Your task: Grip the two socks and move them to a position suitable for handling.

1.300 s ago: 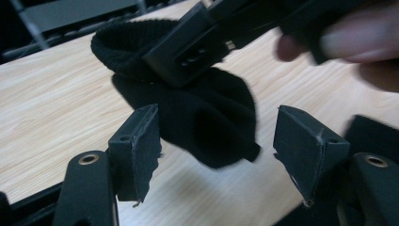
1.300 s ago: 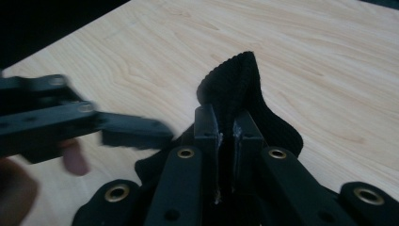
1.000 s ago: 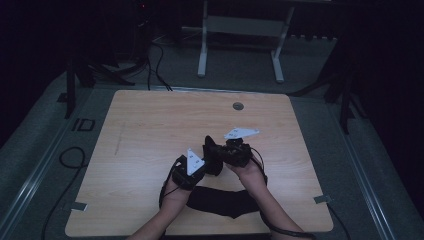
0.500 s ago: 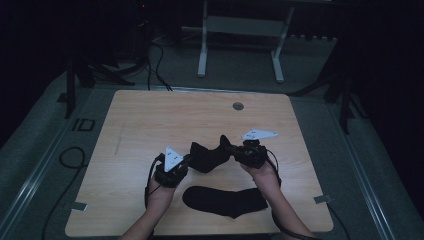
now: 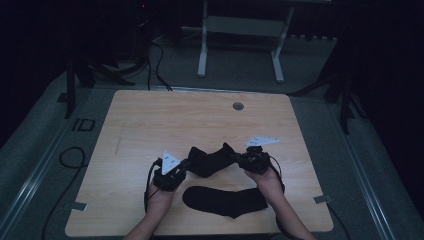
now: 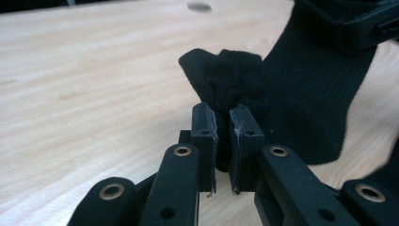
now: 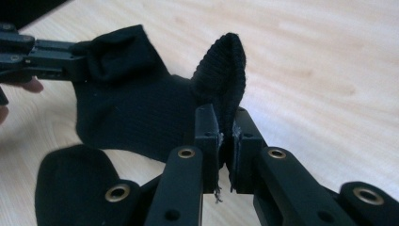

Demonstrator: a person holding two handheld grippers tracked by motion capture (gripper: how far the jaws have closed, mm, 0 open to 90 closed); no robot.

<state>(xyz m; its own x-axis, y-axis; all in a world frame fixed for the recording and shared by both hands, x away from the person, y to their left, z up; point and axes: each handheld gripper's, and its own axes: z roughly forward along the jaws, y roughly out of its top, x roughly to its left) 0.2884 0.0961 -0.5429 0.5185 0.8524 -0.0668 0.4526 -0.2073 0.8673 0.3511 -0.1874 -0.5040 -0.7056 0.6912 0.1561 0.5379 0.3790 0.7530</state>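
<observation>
— Looking down from the high view, we see a wooden table [image 5: 150, 125] in a dark room, with a black sock [image 5: 212, 159] strung just below the middle of the frame between the left tool [image 5: 186, 163] and the right tool [image 5: 239, 158].

— We agree. In the left gripper view the left tool's jaws are pressed together on a bunched end of that sock, right at the centre of the frame. The fabric rises above the pads [image 6: 205, 141] and runs off toward the upper right, where the other tool's black body crosses the corner.

— In the right gripper view we see the same on the other side: the right tool is pinching a ribbed edge of the sock, which stands up above its jaws in a rounded fold. The left tool shows at the upper left, clamped on the far end.

— Whether the middle of the sock touches the table, we cannot tell.

— A second black sock [image 5: 225, 201] lies flat on the table lower in the high view, between the person's two forearms, apart from the held one. Near the table's far edge, toward the upper middle, sits a small grey round cap [image 5: 238, 106].
</observation>
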